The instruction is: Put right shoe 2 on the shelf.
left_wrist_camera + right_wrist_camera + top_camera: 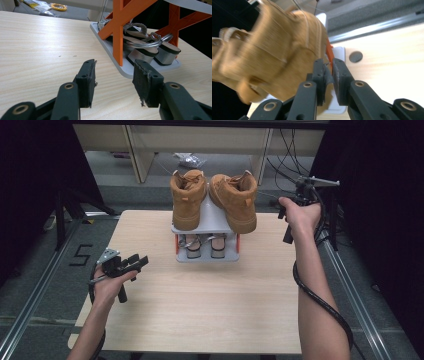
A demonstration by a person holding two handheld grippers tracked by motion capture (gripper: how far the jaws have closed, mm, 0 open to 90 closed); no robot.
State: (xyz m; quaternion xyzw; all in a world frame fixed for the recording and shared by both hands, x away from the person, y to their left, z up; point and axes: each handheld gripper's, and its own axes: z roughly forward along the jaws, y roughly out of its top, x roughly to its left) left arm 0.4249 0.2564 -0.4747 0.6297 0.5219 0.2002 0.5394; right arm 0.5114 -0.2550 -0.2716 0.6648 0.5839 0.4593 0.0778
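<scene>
Two tan boots stand side by side on the top shelf of a small grey rack (215, 220) with orange struts (119, 27), the left boot (187, 200) and the right boot (235, 200). A pair of silver-heeled sandals (202, 246) (150, 48) lies on its lower shelf. My left gripper (137, 262) (115, 68) hovers low over the wooden table (200, 310), left of the rack, its jaws open and empty. My right gripper (283, 212) (332, 64) is held at the rack's right side, jaws together with nothing in them, close beside the blurred right boot (274, 50).
Black curtains flank the table on both sides. Pale shelving and loose cables (295, 150) sit behind it. Metal rails run along the floor, with a taped "5" (81, 255) at the left. A dark round spot (355, 56) marks the tabletop near the rack.
</scene>
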